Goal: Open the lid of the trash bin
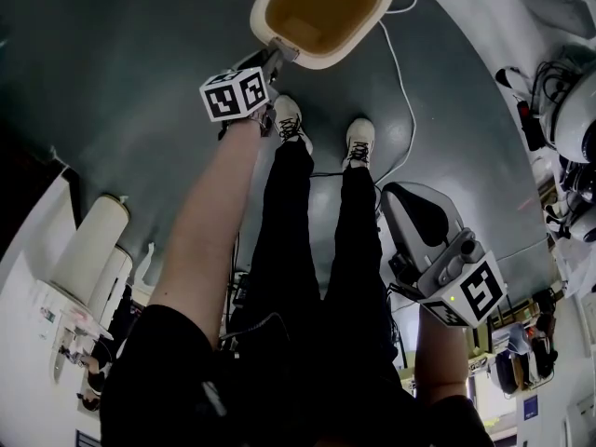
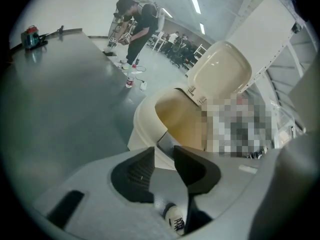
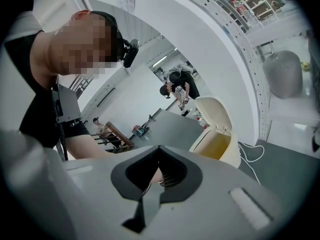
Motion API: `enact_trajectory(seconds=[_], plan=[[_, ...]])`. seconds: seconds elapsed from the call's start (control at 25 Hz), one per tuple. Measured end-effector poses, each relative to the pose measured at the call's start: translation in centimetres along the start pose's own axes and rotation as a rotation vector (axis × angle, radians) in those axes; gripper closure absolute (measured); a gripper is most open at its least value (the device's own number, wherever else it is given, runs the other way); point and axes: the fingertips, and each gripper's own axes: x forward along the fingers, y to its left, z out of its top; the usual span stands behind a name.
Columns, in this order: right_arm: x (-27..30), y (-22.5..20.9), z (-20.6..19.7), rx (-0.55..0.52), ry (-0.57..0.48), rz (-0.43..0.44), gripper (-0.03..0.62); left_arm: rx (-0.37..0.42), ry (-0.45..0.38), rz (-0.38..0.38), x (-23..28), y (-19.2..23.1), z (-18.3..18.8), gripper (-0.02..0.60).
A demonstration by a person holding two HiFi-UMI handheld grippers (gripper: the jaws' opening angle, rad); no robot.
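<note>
The cream trash bin (image 1: 321, 12) stands open on the grey floor, its inside bare and yellowish. Its lid (image 2: 220, 69) is tipped up and back on its hinge. My left gripper (image 1: 277, 54) reaches down to the bin's front rim. In the left gripper view its jaws (image 2: 164, 156) stand apart, with the grey tab (image 2: 167, 141) on the bin's rim showing in the gap, unpinched. My right gripper (image 1: 396, 198) hangs low by my right side, away from the bin. The bin (image 3: 215, 144) sits far off in its view, and its jaws (image 3: 159, 151) meet at the tips with nothing held.
A white cable (image 1: 405, 91) trails over the floor right of the bin, near my shoes (image 1: 359, 141). White cylinders (image 1: 88, 245) stand at the left and a white curved wall (image 1: 503, 26) at the right. People (image 2: 137, 26) and a bottle (image 2: 129, 81) are farther off.
</note>
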Motion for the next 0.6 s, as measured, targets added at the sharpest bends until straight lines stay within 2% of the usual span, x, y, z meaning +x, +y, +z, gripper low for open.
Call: enact_trajectory(seconds=[0.32, 0.44, 0.48, 0.52, 0.6], plan=[[-0.1, 0.3, 0.1, 0.001, -0.016, -0.001, 0.585, -0.024, -0.006, 0.009, -0.1, -0.1, 0.0, 0.454], [-1.0, 0.8, 0.1, -0.009, -0.015, -0.001, 0.585, -0.036, -0.02, 0.014, -0.7, -0.6, 0.4, 0.496], [-1.5, 0.9, 0.2, -0.011, -0.017, -0.001, 0.585, -0.042, -0.021, 0.023, -0.9, -0.8, 0.6, 0.524], [-2.0, 1.0, 0.3, -0.015, -0.02, -0.001, 0.585, -0.048, -0.021, 0.032, -1.2, -1.0, 0.6, 0.577], [-2.9, 1.5, 0.6, -0.024, -0.028, 0.003, 0.585, -0.06, -0.02, 0.036, -2.1, -1.6, 0.5, 0.581]])
